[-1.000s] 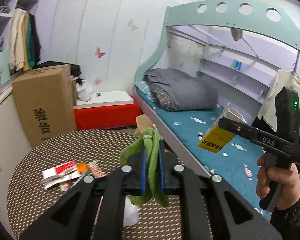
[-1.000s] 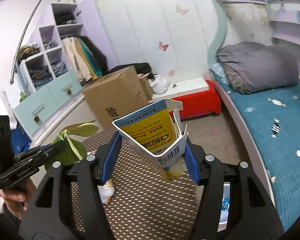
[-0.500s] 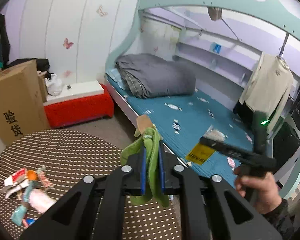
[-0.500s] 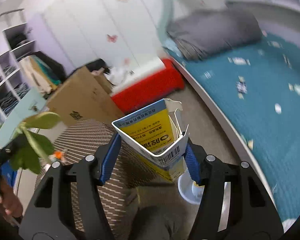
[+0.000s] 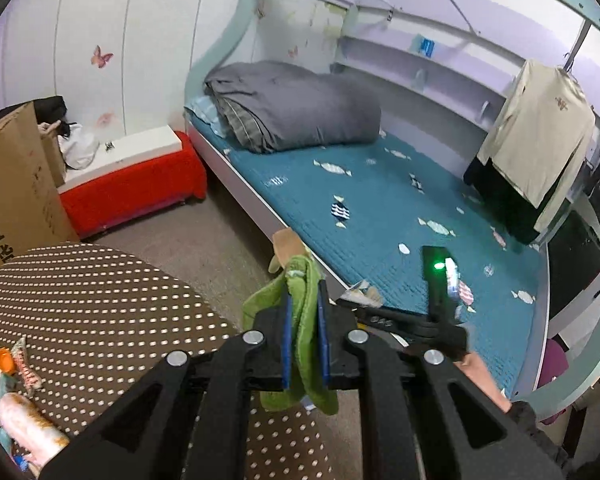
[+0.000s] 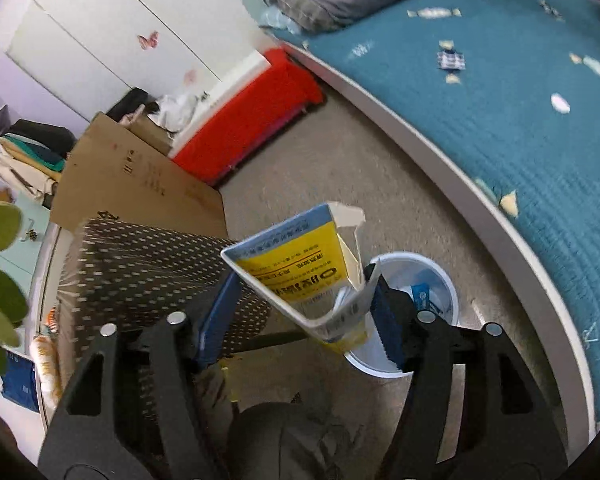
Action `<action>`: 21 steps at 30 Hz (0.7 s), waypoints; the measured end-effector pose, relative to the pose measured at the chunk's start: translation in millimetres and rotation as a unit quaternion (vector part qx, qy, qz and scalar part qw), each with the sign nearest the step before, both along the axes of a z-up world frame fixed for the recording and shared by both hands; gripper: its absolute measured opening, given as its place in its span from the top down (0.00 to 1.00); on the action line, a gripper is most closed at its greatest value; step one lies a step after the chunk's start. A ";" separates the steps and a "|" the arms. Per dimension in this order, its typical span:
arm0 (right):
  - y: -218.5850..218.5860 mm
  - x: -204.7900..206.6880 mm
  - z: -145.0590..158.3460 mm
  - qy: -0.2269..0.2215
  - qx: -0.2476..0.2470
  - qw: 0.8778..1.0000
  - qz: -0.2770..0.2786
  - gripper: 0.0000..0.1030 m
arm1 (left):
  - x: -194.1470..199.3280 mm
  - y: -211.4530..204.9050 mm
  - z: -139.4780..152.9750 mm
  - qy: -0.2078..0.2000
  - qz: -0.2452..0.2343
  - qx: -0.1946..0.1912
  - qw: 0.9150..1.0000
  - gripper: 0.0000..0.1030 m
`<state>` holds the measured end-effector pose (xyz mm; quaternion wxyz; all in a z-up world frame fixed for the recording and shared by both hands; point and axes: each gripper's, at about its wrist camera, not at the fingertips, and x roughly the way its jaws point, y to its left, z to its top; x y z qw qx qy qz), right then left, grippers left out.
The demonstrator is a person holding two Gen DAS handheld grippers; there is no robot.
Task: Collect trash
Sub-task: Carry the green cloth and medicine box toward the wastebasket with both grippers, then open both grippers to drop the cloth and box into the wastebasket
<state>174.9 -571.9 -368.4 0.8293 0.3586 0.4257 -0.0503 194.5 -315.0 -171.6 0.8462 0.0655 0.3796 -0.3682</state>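
My left gripper (image 5: 304, 304) is shut on a green leafy sprig (image 5: 300, 332) with a brown bit at its tip, held out past the edge of the dotted round table (image 5: 80, 300). My right gripper (image 6: 303, 276) points down at a white bin (image 6: 454, 292) on the floor. Its jaws are opening; the yellow and blue carton (image 6: 296, 252) stands tilted between them, leaning on the right pad and clear of the left one. In the left wrist view the right gripper (image 5: 380, 316) shows low beside the bed, a hand (image 5: 476, 364) on it.
Wrappers and a tube (image 5: 16, 364) lie on the table's left side. A cardboard box (image 5: 12, 184) and a red bench (image 5: 132, 188) stand behind it. The bed (image 5: 380, 208) with a grey duvet runs along the right. Bare carpet (image 6: 340, 152) surrounds the bin.
The right gripper has dropped from over the table to above the white bin, its jaws have widened and the carton has tilted. The left gripper swung right with the sprig still clamped.
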 end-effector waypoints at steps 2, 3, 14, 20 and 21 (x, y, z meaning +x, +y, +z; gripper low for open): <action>-9.0 1.1 -19.6 0.018 0.019 1.000 -0.017 0.18 | 3.2 -12.1 -7.0 0.005 -0.007 0.007 1.000 0.90; -13.9 -1.7 -24.3 0.021 0.024 0.999 -0.028 0.16 | 4.9 -18.7 -10.8 0.008 -0.011 0.012 1.000 0.90; -45.7 -51.1 8.9 -0.026 0.017 0.997 -0.078 0.12 | 34.9 -95.0 -74.3 0.069 -0.046 0.093 0.992 0.90; -53.4 -65.4 30.4 -0.046 0.004 0.995 -0.086 0.11 | 52.4 -128.9 -114.1 0.108 -0.061 0.142 0.982 0.86; -53.1 -66.6 34.3 -0.049 -0.001 0.995 -0.085 0.11 | 54.4 -131.7 -117.8 0.107 -0.061 0.149 0.981 0.82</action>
